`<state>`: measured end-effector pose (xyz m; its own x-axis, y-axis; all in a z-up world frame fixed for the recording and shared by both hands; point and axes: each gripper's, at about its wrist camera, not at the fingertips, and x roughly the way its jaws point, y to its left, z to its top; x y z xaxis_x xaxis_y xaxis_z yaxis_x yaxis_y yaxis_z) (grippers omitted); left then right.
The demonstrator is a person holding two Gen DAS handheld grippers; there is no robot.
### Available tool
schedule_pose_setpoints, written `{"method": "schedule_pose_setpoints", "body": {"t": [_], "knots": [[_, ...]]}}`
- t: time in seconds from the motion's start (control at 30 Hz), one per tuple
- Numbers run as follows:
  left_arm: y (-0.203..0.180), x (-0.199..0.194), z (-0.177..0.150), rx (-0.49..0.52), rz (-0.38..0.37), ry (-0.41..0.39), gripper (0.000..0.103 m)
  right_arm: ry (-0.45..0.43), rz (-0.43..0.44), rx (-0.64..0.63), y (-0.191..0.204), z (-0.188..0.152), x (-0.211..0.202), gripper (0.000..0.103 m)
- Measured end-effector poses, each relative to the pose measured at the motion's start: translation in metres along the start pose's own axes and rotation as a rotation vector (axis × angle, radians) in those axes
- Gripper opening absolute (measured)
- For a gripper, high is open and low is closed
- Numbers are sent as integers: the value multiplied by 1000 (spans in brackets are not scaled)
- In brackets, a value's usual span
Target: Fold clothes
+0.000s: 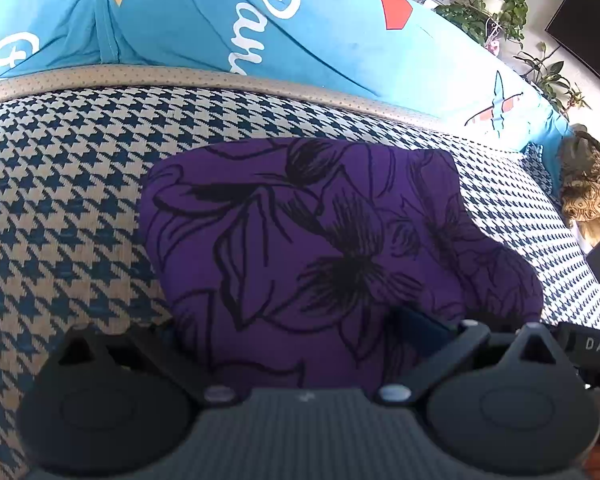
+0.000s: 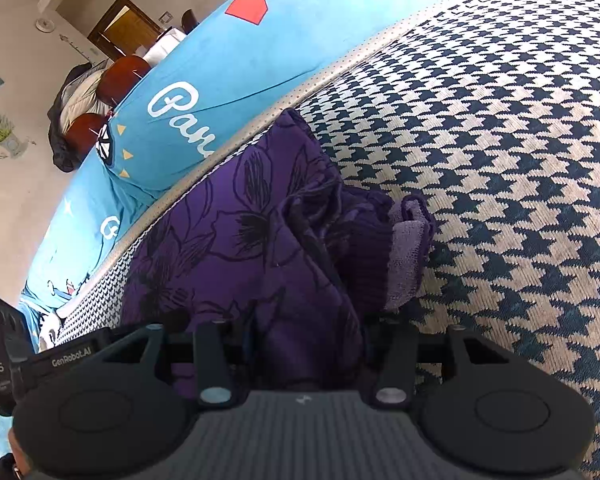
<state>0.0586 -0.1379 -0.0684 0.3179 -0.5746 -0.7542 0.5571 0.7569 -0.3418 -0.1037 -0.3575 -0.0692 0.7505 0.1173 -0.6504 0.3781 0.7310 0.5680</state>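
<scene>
Two tongs, both low over the purple garment, which lies folded on the houndstooth cover, filling the middle of my left view and running from centre to lower left in my right view. Black flower outlines printed on the cloth.

Left tongs: arms spread wide at the bottom of the frame, purple cloth bulging up between them. Tips buried under the fabric; whether they pinch it, I cannot tell.

Right tongs: arms drawn closer in, a fold of the garment rising between them at bottom centre. Looks clamped on that fold. Paler lilac inner side of the cloth shows at the bundle's right edge.

Writing:
- "GenRobot.AI" in white on my right tongs' body, lower left.
- "DAS" on the other tongs seen at each frame's edge: far right in the left view, far left in the right view.
- White script on the blue bedding across the top of the left view, partly cut off: reads "Par..." or similar, plus a lone "G". Red pentagon and yellow triangles printed beside it.

Potted plants upper right of left view.
</scene>
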Motion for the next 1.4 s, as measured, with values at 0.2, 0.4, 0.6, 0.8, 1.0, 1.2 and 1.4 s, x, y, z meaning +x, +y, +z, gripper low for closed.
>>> {"method": "schedule_pose_setpoints", "body": {"t": [0.2, 0.4, 0.6, 0.8, 1.0, 1.2, 1.4], "knots": [[4, -4, -3, 3, 5, 0, 103, -1, 1, 2, -2, 0, -1, 50], [3, -3, -2, 6, 13, 1, 103, -4, -1, 2, -2, -2, -1, 51], [2, -3, -3, 14, 27, -1, 103, -10, -18, -21, 3, -3, -1, 52], [-4, -3, -5, 39, 59, -8, 103, -20, -44, -50, 9, -3, 1, 53], [-21, -7, -12, 116, 125, -48, 99, -48, -86, -123, 21, -5, 3, 40], [-41, -20, -23, 224, 184, -111, 74, -94, -148, -279, 44, -13, 3, 34], [-34, -24, -22, 197, 164, -111, 71, -104, -173, -308, 47, -16, 2, 33]]}}
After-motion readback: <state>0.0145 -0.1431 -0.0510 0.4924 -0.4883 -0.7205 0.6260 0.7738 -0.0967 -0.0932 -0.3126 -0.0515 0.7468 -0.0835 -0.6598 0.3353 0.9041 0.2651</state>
